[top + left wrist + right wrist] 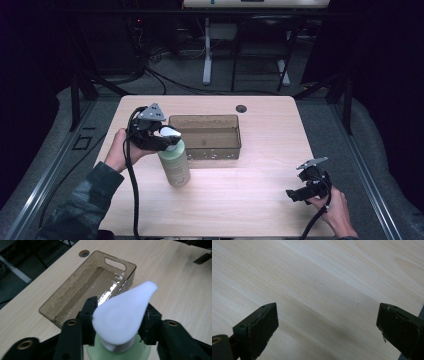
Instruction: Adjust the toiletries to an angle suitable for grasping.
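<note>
The left tongs [117, 322] were clenched on the white cap of the green bottle [175, 162], centre-left of the high view beside the brown bin [222, 150]. Lifting it straight would prevent swinging. The right tongs [327, 332] hovered released, lower right.

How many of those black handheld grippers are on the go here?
2. The left gripper is clamped on the white cap of the green bottle beside the brown bin; the right gripper hovers, jaws open, over the table's near right corner.
</note>
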The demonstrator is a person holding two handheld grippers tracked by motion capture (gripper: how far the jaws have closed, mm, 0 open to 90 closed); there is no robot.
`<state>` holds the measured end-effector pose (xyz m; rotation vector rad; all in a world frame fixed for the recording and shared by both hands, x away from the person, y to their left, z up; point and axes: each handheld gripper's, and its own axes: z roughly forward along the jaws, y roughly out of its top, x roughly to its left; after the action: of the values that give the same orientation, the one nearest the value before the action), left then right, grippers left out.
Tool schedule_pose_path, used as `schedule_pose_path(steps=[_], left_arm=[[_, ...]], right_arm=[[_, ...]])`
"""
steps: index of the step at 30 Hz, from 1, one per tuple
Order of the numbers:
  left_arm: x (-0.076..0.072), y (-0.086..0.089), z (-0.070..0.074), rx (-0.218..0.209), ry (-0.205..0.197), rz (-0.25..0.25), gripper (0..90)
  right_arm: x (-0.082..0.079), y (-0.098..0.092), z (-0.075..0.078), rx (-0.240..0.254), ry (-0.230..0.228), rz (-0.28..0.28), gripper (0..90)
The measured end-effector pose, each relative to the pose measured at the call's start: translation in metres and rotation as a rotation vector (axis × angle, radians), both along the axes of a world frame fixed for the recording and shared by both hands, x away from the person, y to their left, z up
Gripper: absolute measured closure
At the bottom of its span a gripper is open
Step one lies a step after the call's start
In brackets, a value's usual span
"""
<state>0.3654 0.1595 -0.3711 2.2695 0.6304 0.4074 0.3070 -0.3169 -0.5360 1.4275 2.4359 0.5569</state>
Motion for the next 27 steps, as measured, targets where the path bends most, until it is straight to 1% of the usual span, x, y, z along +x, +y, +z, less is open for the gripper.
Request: schedule_pose_path(steps=[1,5,7,8,11,12,13,15,16,17,18,19,21,25,26,27], left_arm=[[0.0011,0.0008,0.0006,0.007,0.008,-0.010,57.6],[0.0010,-0.0003,0.0020,0.026,0.009,-0.008,58.3],[0.0012,-0.0002,0.0025,0.026,0.016,-0.009,58.4],[0.0019,-0.0001,0.0026,0.016,0.029,-0.002,58.5],[0.0022,-0.0012,0.0035,0.023,0.033,0.004,58.7],[0.0023,-0.0015,0.0040,0.032,0.029,0.000,58.8],[0.0021,-0.0020,0.0047,0.042,0.025,0.001,59.0],[0.0022,-0.0028,0.0053,0.048,0.027,0.003,59.1],[0.0021,-0.0034,0.0062,0.061,0.027,0.004,59.3],[0.0024,-0.0033,0.0062,0.054,0.034,0.006,59.4],[0.0024,-0.0033,0.0062,0.054,0.034,0.006,59.4],[0.0030,-0.0024,0.0065,0.054,0.034,0.018,59.5],[0.0032,-0.0019,0.0069,0.053,0.039,0.023,59.6],[0.0028,-0.0021,0.0082,0.074,0.039,0.022,59.9],[0.0023,-0.0023,0.0085,0.072,0.032,0.024,59.9],[0.0021,-0.0025,0.0088,0.073,0.033,0.023,60.0]], right_arm=[[-0.0002,0.0001,0.0001,0.000,-0.001,-0.001,3.3],[0.0000,0.0003,0.0002,-0.001,-0.007,0.000,3.4],[0.0001,0.0002,-0.0001,-0.003,-0.005,0.000,3.3],[-0.0001,0.0003,-0.0001,-0.001,-0.004,0.001,3.2],[0.0000,-0.0012,-0.0002,0.001,-0.007,0.000,3.0],[-0.0002,-0.0011,0.0000,0.012,-0.003,-0.002,3.0],[-0.0004,-0.0015,0.0002,0.011,-0.006,-0.001,3.0],[-0.0005,-0.0016,0.0004,0.008,-0.007,-0.002,3.0],[-0.0005,-0.0013,0.0011,0.007,-0.008,-0.002,3.0],[-0.0004,-0.0012,0.0012,0.007,-0.008,-0.002,3.0],[-0.0001,-0.0013,0.0015,0.006,-0.004,-0.001,2.8],[0.0000,-0.0016,0.0016,0.000,-0.007,-0.001,2.8],[-0.0002,-0.0024,0.0014,0.003,-0.009,0.000,2.8],[-0.0005,-0.0022,0.0008,0.002,-0.007,0.000,2.7],[-0.0004,-0.0020,0.0009,0.002,-0.006,-0.001,2.7],[-0.0004,-0.0017,0.0011,0.002,-0.008,-0.002,2.7]])
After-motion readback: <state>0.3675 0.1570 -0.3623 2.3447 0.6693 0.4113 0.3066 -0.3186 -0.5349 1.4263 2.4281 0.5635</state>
